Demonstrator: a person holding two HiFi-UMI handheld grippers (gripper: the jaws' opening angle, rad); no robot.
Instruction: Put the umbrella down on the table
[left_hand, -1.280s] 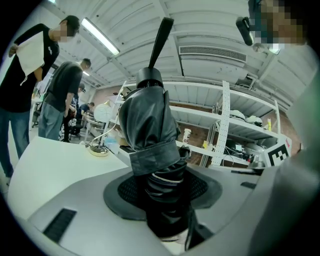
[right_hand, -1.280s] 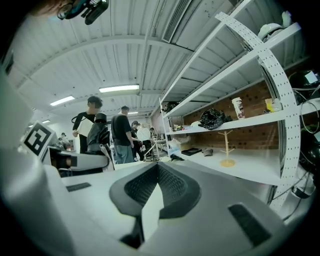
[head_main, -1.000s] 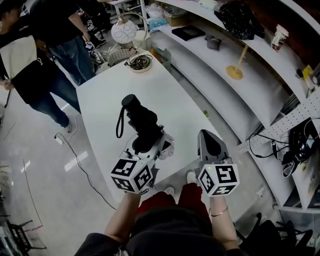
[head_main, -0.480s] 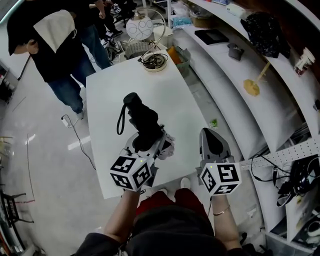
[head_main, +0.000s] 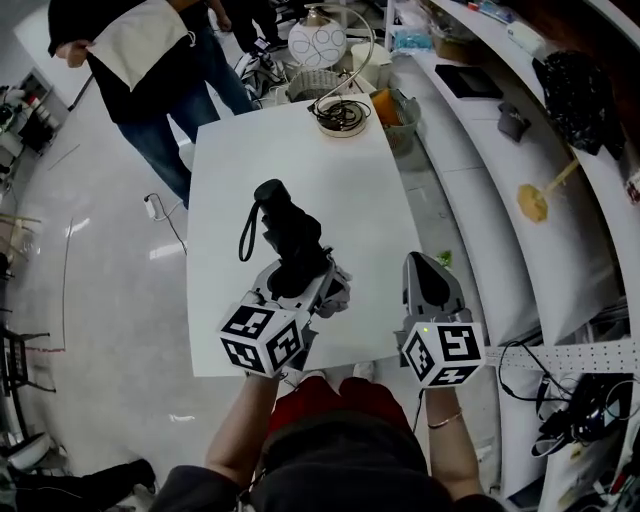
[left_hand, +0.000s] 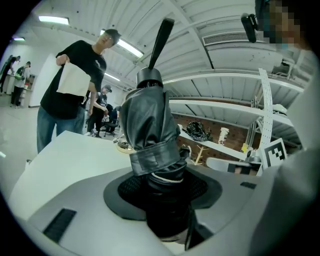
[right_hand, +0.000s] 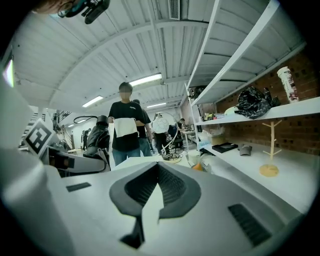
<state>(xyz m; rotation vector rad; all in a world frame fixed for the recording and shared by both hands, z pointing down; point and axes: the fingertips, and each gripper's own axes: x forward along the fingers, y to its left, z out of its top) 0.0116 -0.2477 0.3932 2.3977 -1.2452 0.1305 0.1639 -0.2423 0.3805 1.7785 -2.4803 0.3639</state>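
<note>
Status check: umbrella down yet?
Left tongs clamped on folded umbrella, upright over table, not laid down. Right tongs shut, empty. Cable coil at table's far end; near area bare.

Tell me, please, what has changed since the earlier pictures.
The head view has swung round, so the table now lies straight ahead, and both grippers swung with it. The left gripper stays shut on the folded umbrella; the right gripper stays shut and empty.

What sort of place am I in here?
Probably a lab or workshop: long white shelves on a brick wall, tangled cables by a perforated rail, a white table on an open floor.
</note>
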